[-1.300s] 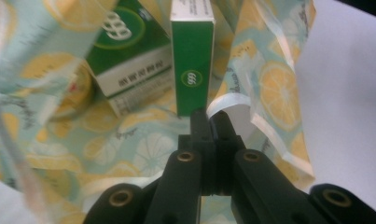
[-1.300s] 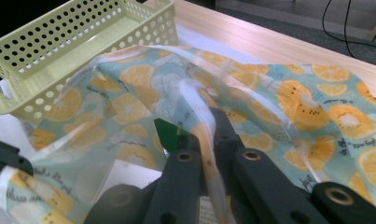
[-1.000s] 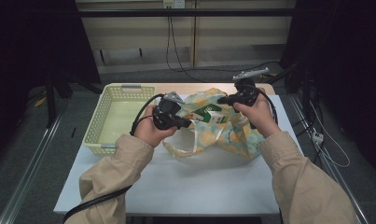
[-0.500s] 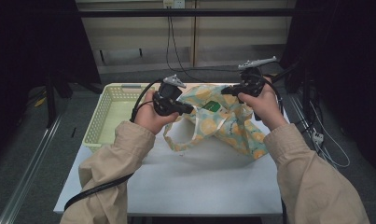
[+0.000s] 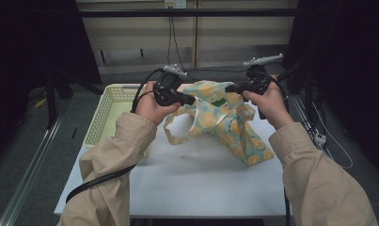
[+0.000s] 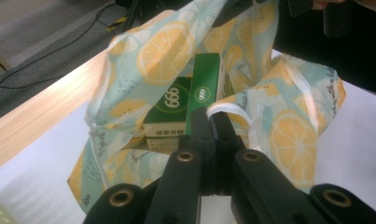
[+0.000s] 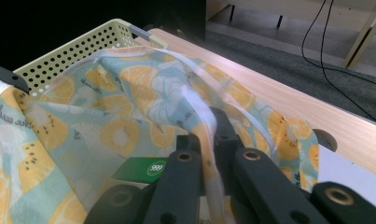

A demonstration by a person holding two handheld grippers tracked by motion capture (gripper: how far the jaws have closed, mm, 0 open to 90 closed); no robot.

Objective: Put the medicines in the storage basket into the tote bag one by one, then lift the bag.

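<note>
1. My left gripper (image 6: 212, 122) has its jaws pressed together on the white-trimmed rim of the lemon-print bag (image 5: 225, 122). In the left gripper view the trim loops out just past the tips.
2. My right gripper (image 7: 212, 135) is likewise clamped on the opposite rim, with the white edging running between its jaws.
3. I judge the step in hand to be holding the bag's mouth apart so the contents can come out. To do it well I would keep both grips firm, pull the two rims evenly away from each other, and keep them level so the cloth does not slip or twist.
4. The bag hangs between the two grippers, its top raised off the white table (image 5: 196, 183) and its lower part trailing on the surface toward my right.
5. Inside the mouth, just beyond my left tips, stand two green boxes (image 6: 195, 93), upright and touching.
6. The yellow basket (image 5: 107, 108) sits on the table to the left, beside the bag.
</note>
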